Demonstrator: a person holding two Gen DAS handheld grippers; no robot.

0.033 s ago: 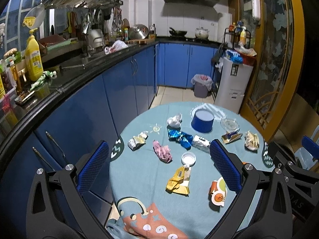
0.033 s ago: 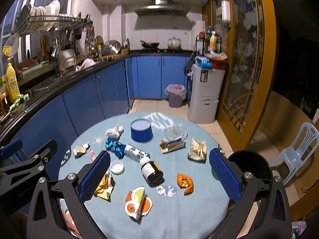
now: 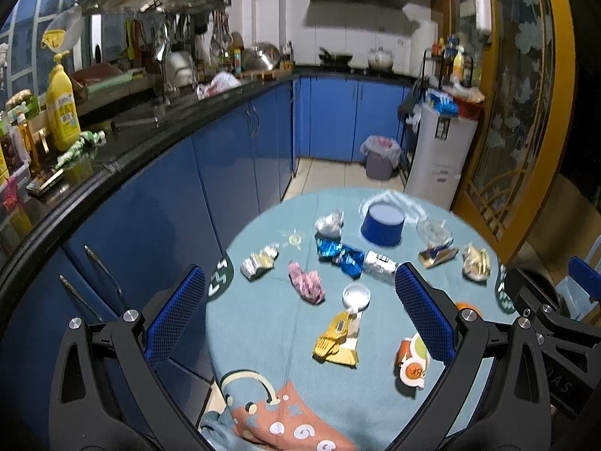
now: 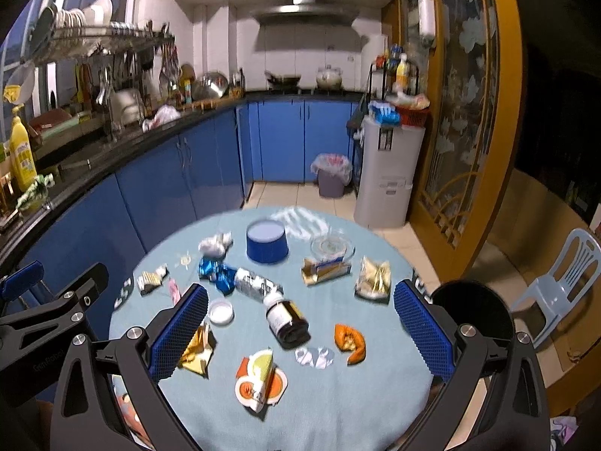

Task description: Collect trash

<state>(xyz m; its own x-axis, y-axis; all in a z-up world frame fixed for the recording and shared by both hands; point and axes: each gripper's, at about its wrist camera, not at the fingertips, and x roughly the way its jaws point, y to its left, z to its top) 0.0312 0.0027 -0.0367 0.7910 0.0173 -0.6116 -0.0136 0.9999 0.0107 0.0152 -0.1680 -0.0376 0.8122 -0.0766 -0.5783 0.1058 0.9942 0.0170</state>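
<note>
Kitchen tabletop [image 4: 338,406] lies littered edge to edge with wrappers; nothing looks collected, left gripper [image 3: 300,312] and right gripper [image 4: 300,330] both wide open, empty.

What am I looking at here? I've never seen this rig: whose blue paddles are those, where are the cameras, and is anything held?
No robot: a person carries two handheld grippers, each with a fisheye camera looking along its blue fingers. One picture is from the left gripper, the other from the right gripper. Both are open and hold nothing, above a round table in a kitchen. On its cloth lies trash: a brown bottle on its side, an orange peel, a blue wrapper, a pink wrapper, a white lid, plus an upturned blue bowl.
</note>
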